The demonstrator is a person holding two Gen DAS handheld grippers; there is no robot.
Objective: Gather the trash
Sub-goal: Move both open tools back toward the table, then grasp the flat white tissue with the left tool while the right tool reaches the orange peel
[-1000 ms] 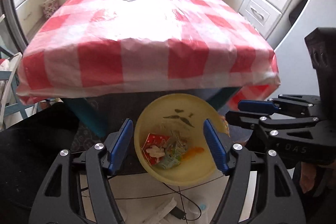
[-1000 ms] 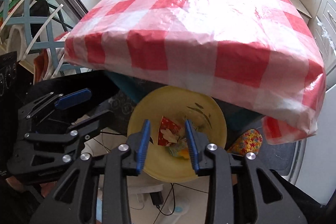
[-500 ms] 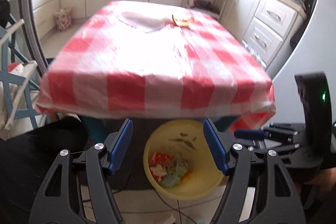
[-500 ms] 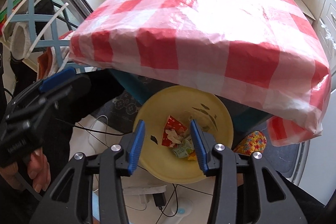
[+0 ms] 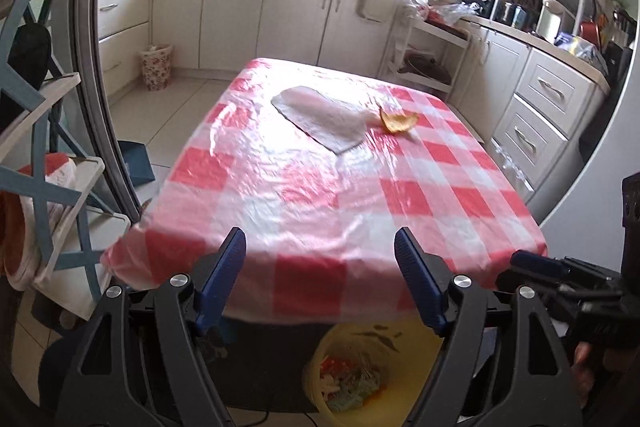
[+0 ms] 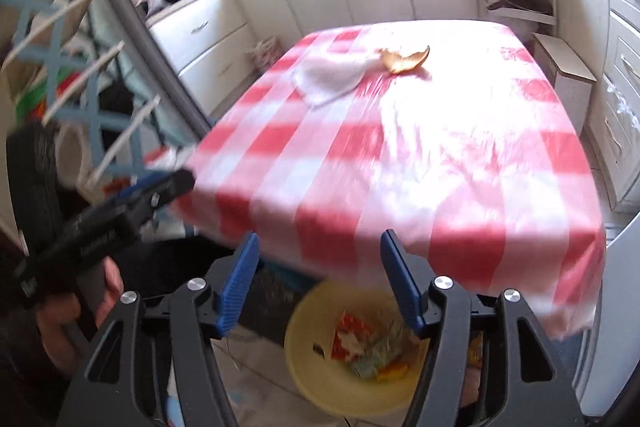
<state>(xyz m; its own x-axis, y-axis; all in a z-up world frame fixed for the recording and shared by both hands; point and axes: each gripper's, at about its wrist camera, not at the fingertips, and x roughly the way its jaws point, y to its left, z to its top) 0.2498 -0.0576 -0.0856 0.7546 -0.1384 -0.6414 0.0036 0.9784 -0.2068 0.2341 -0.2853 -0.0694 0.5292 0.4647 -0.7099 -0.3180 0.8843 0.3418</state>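
Orange peel [image 5: 397, 123] far ahead of both tools, on the far part of the tabletop [image 5: 320, 195], touching the corner of a white napkin [image 5: 320, 119]. Same peel [image 6: 404, 61] and napkin [image 6: 328, 79] far ahead in the right view too. Yellow bin [image 5: 360, 375] down low, right under the left hand-held gripper [image 5: 320, 283], under the near edge of the tabletop, with trash already inside.

Left hand-held gripper wide open, nothing in it. Right hand-held gripper [image 6: 318, 283] wide open too, also empty, with the bin [image 6: 320, 367] just below.

Maybe trouble ahead:

- Long reach to the peel. Easy to bump the near edge on the way.
- Thin, curled peel. Easy to push away instead of pinching.
- Napkin touching the peel. Easy to grab both, or drag the napkin along.
- Shiny, loose cloth cover. Easy to pinch by mistake and pull up.
- Bin half hidden under the edge. Easy to miss and drop the peel on the floor.
- Two tools side by side. Easy to knock together.
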